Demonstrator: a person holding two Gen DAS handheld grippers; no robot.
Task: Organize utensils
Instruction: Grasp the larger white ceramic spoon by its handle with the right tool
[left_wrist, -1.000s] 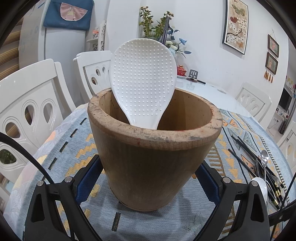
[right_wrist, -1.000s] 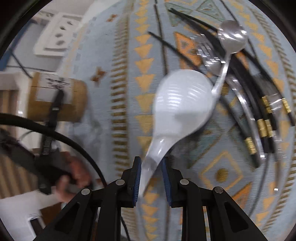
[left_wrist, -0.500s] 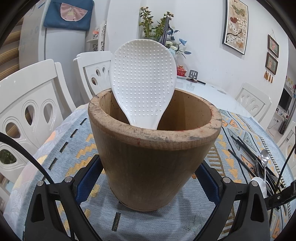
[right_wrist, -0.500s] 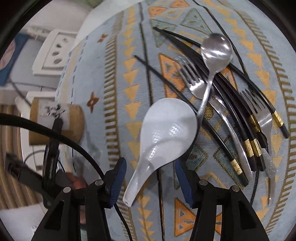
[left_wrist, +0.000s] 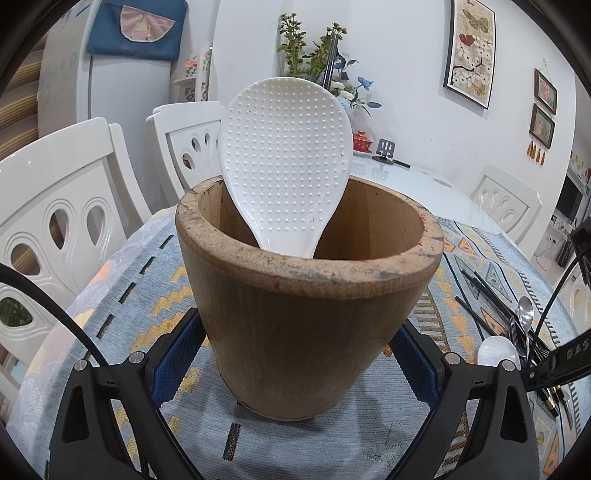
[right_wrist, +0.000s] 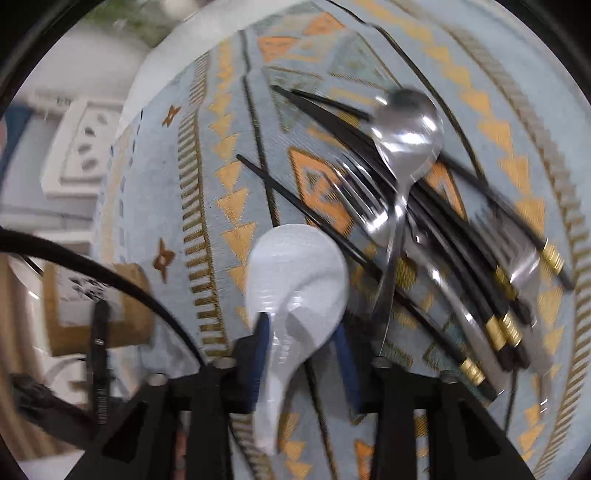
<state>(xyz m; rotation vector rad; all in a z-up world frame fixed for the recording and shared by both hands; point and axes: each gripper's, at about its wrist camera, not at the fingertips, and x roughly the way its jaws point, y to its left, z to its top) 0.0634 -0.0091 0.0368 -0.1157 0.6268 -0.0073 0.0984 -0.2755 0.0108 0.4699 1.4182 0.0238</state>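
In the left wrist view a wooden utensil holder (left_wrist: 306, 332) stands on the patterned cloth with a white dimpled rice paddle (left_wrist: 284, 162) upright in it. My left gripper (left_wrist: 295, 354) is shut on the holder's lower sides. A white ceramic spoon (right_wrist: 295, 273) lies on the cloth, also seen small at the right in the left wrist view (left_wrist: 496, 350). My right gripper (right_wrist: 303, 343) points down at it and its jaws have just been closing. The spoon's neck is between them, with a gap still showing on the right side. Beside it lie a metal spoon (right_wrist: 406, 125), forks (right_wrist: 365, 206) and black chopsticks (right_wrist: 461, 240).
White chairs (left_wrist: 55, 221) stand around the table's far left. A second white table (left_wrist: 424, 173) with flowers is behind. A black cable (right_wrist: 110, 273) crosses the left of the right wrist view. The metal utensils overlap in a pile right of the white spoon.
A second ago the right jaws held the white spoon's handle; they opened wide, leaving it on the cloth, and now stand narrower around its neck. The holder and the left gripper have not moved.
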